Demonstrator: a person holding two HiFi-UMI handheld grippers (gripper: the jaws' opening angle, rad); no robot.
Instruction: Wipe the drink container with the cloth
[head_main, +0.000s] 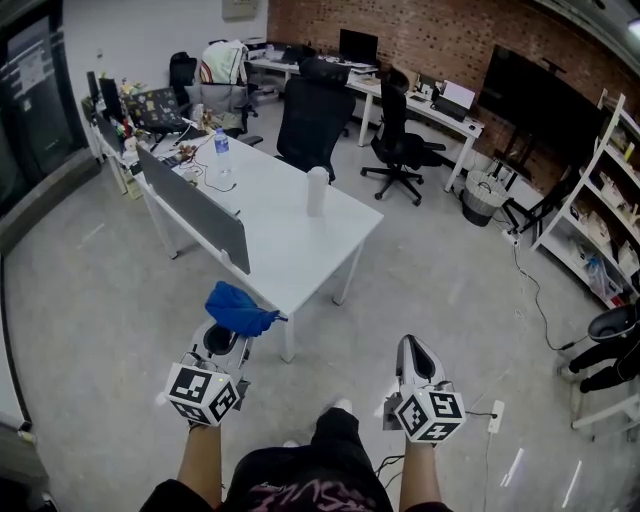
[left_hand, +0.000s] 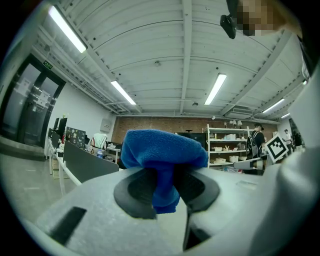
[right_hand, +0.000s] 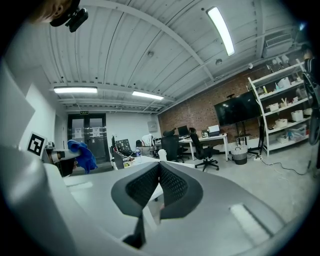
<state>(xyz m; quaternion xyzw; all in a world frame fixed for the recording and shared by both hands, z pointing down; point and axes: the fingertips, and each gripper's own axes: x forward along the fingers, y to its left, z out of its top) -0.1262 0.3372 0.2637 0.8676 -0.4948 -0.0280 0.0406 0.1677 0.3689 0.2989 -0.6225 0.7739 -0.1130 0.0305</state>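
Head view: we look steeply down from above and behind both tongs, with the left gripper (head_main: 222, 340) and right gripper (head_main: 413, 350) near the lower edge and the white table (head_main: 290, 250) ahead of them.
Left and right gripper views: each sits close behind its own jaws, facing level along them, ceiling filling the upper half.
Shared by all three, we note: the blue cloth (head_main: 240, 308) at the left jaws and the brick wall (head_main: 420, 30) far beyond.
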